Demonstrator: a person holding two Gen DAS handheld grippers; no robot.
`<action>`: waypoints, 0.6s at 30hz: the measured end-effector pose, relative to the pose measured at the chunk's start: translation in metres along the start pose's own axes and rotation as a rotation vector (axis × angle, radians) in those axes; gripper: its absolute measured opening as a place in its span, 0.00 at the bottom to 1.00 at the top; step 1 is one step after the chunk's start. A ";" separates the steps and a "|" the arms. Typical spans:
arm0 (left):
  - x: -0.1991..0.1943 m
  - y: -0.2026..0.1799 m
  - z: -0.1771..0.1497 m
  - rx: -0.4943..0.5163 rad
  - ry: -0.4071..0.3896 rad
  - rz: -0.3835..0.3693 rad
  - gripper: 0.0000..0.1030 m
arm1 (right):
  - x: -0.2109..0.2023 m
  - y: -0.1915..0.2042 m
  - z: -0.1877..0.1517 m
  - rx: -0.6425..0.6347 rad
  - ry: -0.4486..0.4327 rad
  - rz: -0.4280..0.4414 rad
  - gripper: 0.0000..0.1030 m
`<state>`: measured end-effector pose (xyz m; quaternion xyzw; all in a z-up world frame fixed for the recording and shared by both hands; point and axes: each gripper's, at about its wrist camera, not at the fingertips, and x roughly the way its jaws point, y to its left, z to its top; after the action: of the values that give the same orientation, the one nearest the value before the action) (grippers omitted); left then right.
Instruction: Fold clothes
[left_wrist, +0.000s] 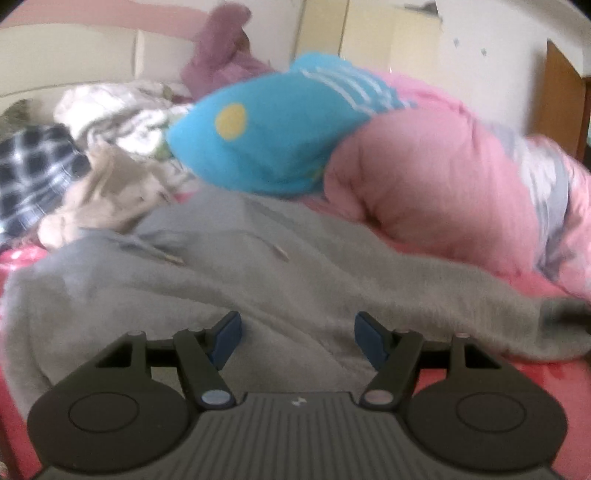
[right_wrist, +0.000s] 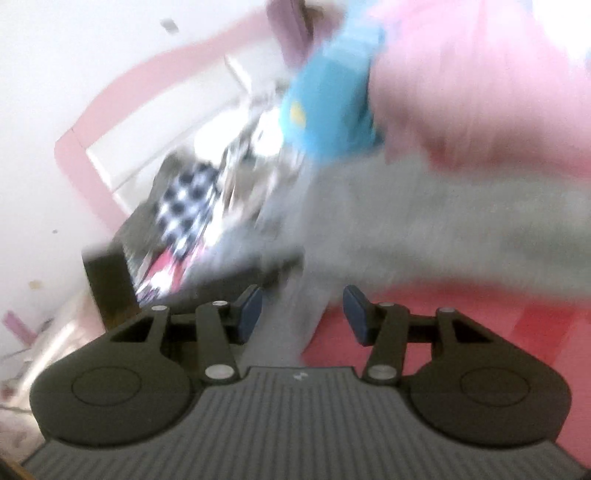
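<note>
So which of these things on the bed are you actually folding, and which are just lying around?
In the job:
grey garment, spread out in front
left tongs, open above it
right tongs, open

Lying about:
blue cushion
pink quilt
checked cloth
beige cloth
purple garment

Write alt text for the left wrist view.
An open left gripper hovers over a grey fleece garment spread on a red bed cover. Behind lie a blue cushion, a pink quilt and piled clothes.
</note>
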<state>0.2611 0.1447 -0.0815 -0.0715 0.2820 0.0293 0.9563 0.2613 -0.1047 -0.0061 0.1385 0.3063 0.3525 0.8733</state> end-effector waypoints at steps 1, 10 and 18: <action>0.003 0.000 -0.002 0.010 0.014 0.006 0.67 | 0.001 -0.001 0.014 -0.036 -0.029 -0.024 0.47; 0.017 0.000 -0.010 0.064 0.092 0.032 0.67 | 0.166 -0.034 0.108 -0.399 0.084 -0.225 0.47; 0.020 -0.005 -0.011 0.100 0.098 0.050 0.69 | 0.259 -0.088 0.129 -0.307 0.245 -0.245 0.48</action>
<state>0.2723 0.1384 -0.1006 -0.0179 0.3314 0.0354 0.9427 0.5356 0.0107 -0.0596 -0.0782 0.3675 0.3006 0.8766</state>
